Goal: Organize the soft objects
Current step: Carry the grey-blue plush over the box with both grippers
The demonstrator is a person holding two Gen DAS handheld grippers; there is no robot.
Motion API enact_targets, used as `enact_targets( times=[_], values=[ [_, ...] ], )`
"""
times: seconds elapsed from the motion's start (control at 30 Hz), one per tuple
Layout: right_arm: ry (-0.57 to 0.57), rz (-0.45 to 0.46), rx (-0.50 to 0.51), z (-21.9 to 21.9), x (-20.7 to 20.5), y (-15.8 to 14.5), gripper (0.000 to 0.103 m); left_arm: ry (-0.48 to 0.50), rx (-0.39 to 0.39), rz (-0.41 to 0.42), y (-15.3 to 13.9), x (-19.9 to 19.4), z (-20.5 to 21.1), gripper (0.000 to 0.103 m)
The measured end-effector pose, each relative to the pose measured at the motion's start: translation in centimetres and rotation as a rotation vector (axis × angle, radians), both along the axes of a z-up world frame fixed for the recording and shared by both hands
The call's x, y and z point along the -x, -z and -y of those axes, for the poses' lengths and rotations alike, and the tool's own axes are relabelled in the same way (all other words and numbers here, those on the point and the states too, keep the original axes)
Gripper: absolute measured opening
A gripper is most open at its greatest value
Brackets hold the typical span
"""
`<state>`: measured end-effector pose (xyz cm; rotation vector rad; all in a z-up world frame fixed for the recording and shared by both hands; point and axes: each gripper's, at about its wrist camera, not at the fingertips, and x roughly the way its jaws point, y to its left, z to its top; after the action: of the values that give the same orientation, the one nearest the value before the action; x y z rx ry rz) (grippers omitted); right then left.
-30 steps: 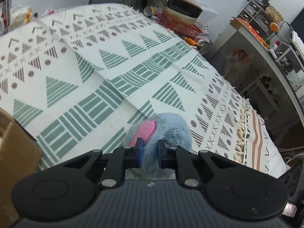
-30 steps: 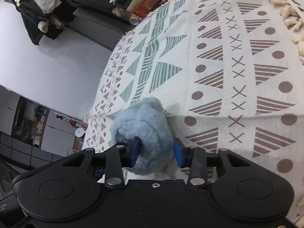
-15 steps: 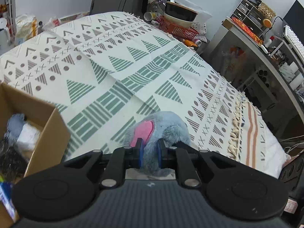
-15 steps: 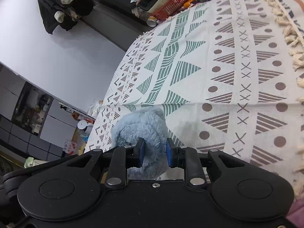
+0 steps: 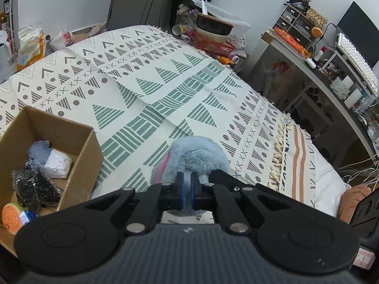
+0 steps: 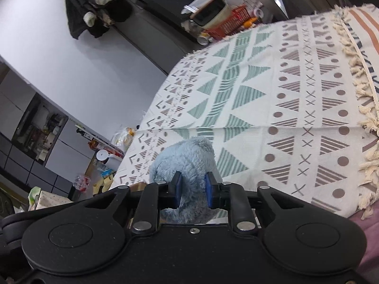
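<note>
A fluffy blue plush toy [image 5: 199, 156] [image 6: 187, 163] (pink patch on one side) was clamped by both the left gripper [image 5: 186, 190] and right gripper [image 6: 191, 189] above a patterned blanket [image 5: 146, 90], beside a cardboard box [image 5: 78, 151].

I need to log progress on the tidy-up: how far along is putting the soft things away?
Partly done. The cardboard box already holds several soft items, a white bundle among them. In hand: both the left gripper and the right gripper are shut on the blue plush toy, held over the patterned blanket. Left: getting the toy into the box.
</note>
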<state>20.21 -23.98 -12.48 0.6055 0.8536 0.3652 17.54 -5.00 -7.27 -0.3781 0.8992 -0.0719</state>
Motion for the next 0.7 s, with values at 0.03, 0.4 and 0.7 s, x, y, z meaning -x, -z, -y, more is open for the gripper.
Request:
enact_targets(
  times=[0.03, 0.4, 0.7],
  values=[
    [-0.001, 0.003, -0.004, -0.2, 0.3, -0.2, 0.020, -0.003, 0.000, 0.003, -0.2, 0.3, -0.2, 0.001],
    [-0.019, 0.004, -0.033, -1.9, 2.0, -0.9, 0.019, -0.047, 0.023, 0.010, -1.2, 2.9, -3.2, 0.001],
    [-0.067, 0.004, -0.037, -4.9, 2.4, -1.5, 0.019, -0.091, 0.038, 0.020, -1.7, 3.8, -6.4, 0.001]
  ],
)
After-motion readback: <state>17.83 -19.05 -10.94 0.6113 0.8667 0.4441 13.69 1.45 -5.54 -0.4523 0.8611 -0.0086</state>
